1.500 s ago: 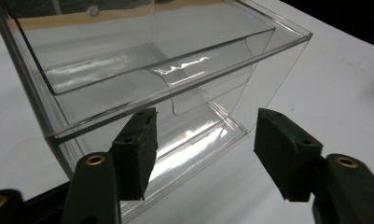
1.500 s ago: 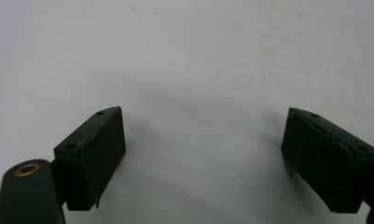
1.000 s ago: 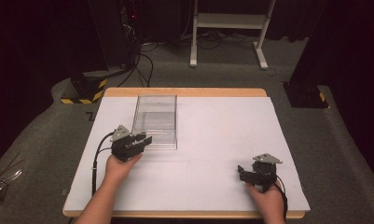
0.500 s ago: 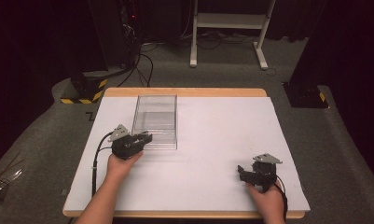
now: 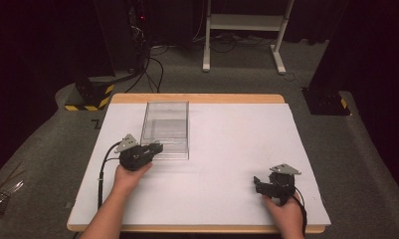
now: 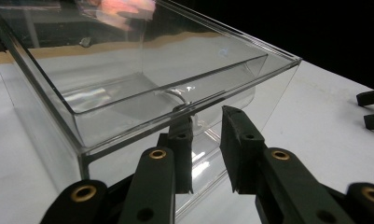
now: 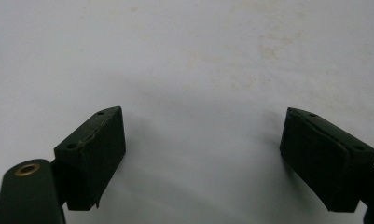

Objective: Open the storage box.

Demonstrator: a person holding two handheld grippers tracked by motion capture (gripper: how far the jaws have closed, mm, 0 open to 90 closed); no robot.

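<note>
- So the main thing here is a clear plastic box (image 5: 166, 130), open on top and see-through all round. It sits on the white table top (image 5: 227, 149), left of centre and toward the far half, long side running away from the person.
- Nothing inside it as far as I can see, just reflections on the walls.
- Loads of bare table to the right of the box and in front of it. On the left there's just a strip of white between the box and the table's edge. A wooden rim (image 5: 197, 98) runs just behind the far end of the box.
- Left hand (image 5: 129, 177) comes up from the bottom, forearm angled in toward the box, and the left gripper (image 5: 157, 148) points right at the box's near-left corner.
- In the left gripper view that left gripper (image 6: 207, 116) has its jaws at a narrow gap, right up at the near wall of the box just under the rim. One jaw looks like it's against the wall, or behind it; can't honestly tell whether the wall is pinched between them.
- Right hand (image 5: 285, 213) is down at the near-right part of the table, well apart from the box, with the right gripper (image 5: 257, 184) pointing left, low over the surface.
- The right gripper (image 7: 203, 144) is spread wide, with only plain white table between the jaws.
</note>
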